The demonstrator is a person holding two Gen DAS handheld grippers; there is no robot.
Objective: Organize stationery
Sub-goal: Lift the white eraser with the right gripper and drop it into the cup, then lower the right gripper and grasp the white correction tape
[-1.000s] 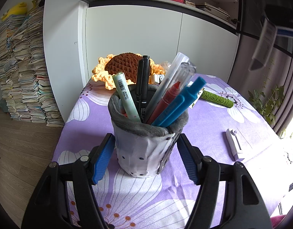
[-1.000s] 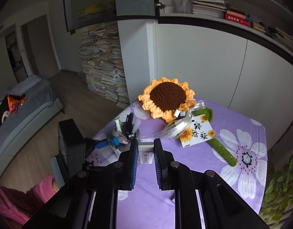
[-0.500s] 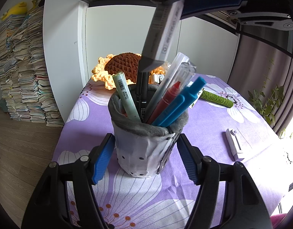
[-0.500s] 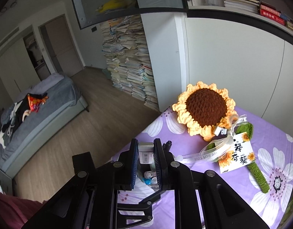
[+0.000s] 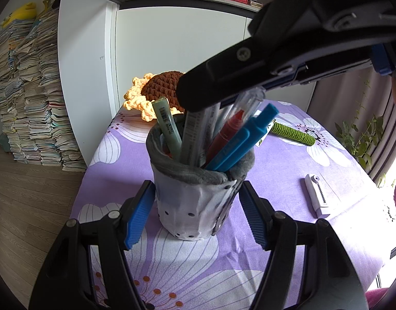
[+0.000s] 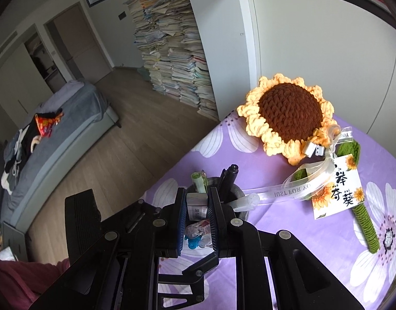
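1. The left gripper [image 5: 196,201] clamps the grey fabric pen cup [image 5: 195,199], which stands upright on the purple flowered tablecloth [image 5: 288,160].
2. The right gripper [image 6: 196,206] pinches a grey marker [image 6: 196,204] directly above the cup, its lower end among the pens.

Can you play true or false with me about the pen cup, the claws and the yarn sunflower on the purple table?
1. The left claw grips the pen cup. True.
2. The right claw is empty. False: it pinches a grey marker.
3. The cup is empty. False: it holds pens, including two blue pens.
4. The sunflower lies on the tablecloth. True.
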